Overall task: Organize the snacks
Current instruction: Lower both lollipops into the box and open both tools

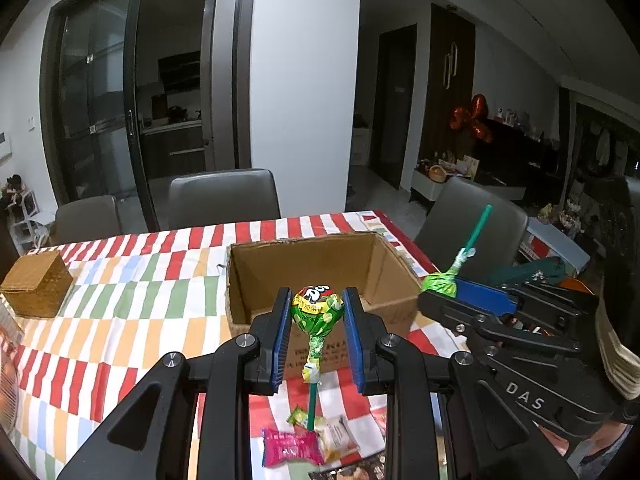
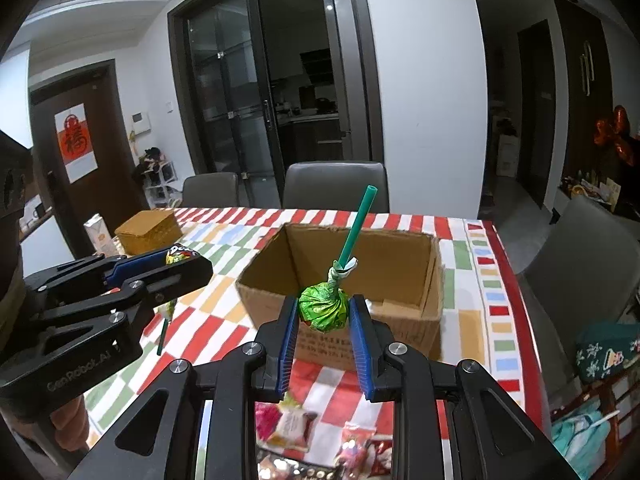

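My left gripper (image 1: 317, 309) is shut on a green-wrapped lollipop (image 1: 318, 308), head up and green stick hanging down, held just in front of an open cardboard box (image 1: 320, 276). My right gripper (image 2: 325, 309) is shut on a second green lollipop (image 2: 323, 308), its stick pointing up over the same box (image 2: 348, 276). The right gripper shows at the right of the left wrist view (image 1: 438, 292), and the left gripper at the left of the right wrist view (image 2: 180, 260). Small wrapped snacks (image 1: 308, 440) lie on the tablecloth below the grippers.
The table has a red, green and orange checked cloth (image 1: 120, 300). A woven brown box (image 1: 36, 288) stands at the far left, with a carton (image 2: 98, 234) beside it. Grey chairs (image 1: 224, 196) stand behind the table and at its right end (image 2: 580, 264).
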`<act>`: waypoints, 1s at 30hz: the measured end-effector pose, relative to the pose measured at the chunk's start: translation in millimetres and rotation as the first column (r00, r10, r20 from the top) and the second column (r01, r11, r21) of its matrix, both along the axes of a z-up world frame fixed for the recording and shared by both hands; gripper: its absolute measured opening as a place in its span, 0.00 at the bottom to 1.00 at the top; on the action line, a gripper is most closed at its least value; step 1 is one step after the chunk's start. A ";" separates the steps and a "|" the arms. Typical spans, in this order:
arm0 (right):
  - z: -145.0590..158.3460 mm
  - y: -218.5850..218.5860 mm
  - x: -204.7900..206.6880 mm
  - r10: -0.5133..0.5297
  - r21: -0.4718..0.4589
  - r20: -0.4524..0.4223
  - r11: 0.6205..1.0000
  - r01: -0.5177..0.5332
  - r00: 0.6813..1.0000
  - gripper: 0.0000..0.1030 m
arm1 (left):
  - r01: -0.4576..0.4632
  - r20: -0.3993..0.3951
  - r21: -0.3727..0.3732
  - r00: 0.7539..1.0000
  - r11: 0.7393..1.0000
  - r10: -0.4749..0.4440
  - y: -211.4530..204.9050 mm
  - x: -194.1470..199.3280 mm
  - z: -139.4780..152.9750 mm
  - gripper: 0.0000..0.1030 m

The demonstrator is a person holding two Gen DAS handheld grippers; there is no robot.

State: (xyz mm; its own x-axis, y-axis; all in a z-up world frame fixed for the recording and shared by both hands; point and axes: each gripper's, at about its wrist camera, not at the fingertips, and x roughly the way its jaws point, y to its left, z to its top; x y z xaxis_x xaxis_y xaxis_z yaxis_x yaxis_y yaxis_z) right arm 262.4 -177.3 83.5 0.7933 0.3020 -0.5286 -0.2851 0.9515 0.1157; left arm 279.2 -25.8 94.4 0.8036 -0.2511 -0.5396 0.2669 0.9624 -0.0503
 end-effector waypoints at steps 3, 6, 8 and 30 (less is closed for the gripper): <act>-0.6 -4.9 15.6 -0.016 -0.002 -0.016 1.000 0.016 1.000 0.26 | -0.004 -0.009 0.005 1.000 1.000 0.004 -0.5 15.9 0.9 0.25; -2.8 -9.5 33.1 -0.032 -0.010 -0.035 0.999 0.032 0.999 0.26 | -0.008 -0.009 0.018 1.000 1.000 0.008 -2.4 34.4 2.0 0.25; -3.3 -12.0 45.4 -0.041 -0.017 -0.050 0.999 0.041 0.998 0.26 | -0.006 -0.018 0.016 1.000 1.000 0.007 -2.0 44.8 1.3 0.25; -28.8 -7.9 122.5 -0.053 -0.069 -0.184 0.997 0.041 0.982 0.26 | -0.030 -0.184 0.049 0.982 0.998 0.038 -14.7 139.3 -30.6 0.25</act>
